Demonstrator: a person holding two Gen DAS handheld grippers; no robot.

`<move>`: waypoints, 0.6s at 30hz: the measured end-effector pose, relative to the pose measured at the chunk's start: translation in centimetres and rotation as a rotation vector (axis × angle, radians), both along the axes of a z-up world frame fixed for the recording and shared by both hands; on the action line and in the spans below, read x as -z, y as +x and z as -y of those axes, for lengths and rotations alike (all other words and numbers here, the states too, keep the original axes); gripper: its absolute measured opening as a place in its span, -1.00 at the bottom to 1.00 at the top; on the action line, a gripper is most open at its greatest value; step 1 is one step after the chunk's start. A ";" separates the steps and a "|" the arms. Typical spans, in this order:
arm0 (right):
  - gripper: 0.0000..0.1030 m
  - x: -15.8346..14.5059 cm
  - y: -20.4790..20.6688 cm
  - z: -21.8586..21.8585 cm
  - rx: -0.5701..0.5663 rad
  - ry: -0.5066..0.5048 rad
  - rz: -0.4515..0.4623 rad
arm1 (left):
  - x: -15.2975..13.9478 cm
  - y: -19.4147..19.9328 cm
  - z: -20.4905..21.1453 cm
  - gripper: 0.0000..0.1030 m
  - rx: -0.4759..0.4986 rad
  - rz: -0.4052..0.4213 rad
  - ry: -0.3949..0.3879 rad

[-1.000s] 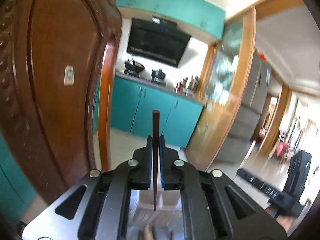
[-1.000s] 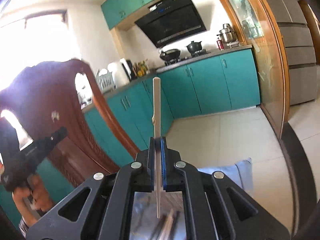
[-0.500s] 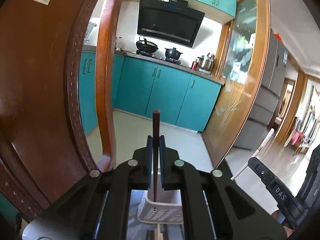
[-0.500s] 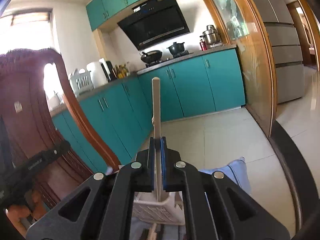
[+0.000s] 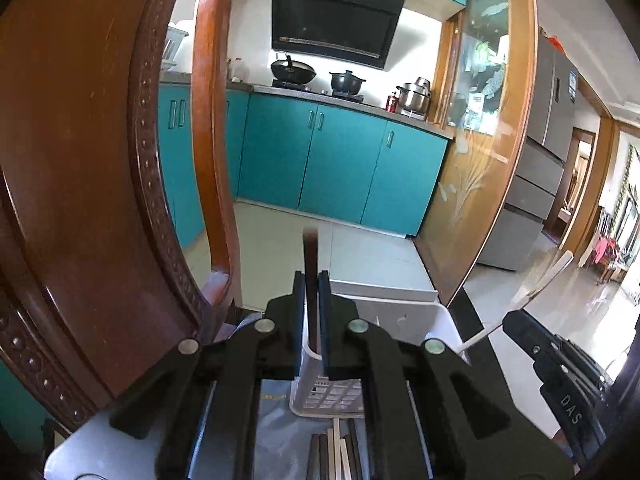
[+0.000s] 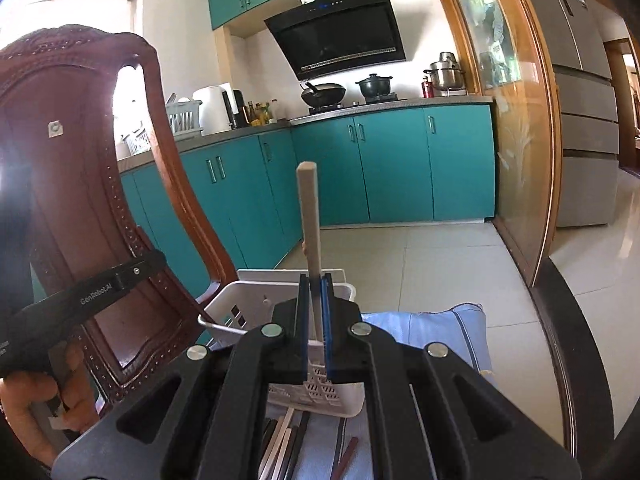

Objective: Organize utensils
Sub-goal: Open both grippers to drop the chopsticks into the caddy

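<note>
A: Where's the dark chopstick (image 5: 310,280)?

B: Upright between the left gripper (image 5: 311,300)'s closed jaws, just above the white basket (image 5: 436,320). The right gripper (image 6: 314,304) is clamped on the pale chopstick (image 6: 309,216) the same way.

A: How will they handle?

B: Likely light, stiff and slippery. Both are pinched near the lower part, so they may pivot. More chopsticks (image 6: 280,448) lie below the grippers on the blue cloth (image 6: 440,332).

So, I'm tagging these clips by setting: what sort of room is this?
A home kitchen with a dining spot, most likely: teal cabinets, a range hood over a wok on the stove, and a carved wooden chair.
</note>
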State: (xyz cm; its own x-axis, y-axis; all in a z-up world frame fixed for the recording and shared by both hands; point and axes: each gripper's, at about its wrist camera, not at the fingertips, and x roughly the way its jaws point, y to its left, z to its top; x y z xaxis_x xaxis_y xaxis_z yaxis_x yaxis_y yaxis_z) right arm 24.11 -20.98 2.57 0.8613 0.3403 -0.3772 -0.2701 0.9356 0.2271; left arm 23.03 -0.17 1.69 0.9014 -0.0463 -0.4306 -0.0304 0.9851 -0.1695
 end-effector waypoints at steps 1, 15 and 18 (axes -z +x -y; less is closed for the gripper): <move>-0.79 0.0 -0.1 0.1 -0.003 0.006 -0.005 | 0.0 -0.2 0.2 -0.86 0.001 0.005 0.011; -0.04 1.9 -6.5 2.4 -0.031 0.023 0.012 | 0.6 -4.7 -0.3 -0.43 0.005 0.062 0.074; -0.03 4.4 -7.2 1.5 -0.012 -0.060 -0.075 | 1.3 -5.9 -0.5 -0.39 -0.019 0.064 0.095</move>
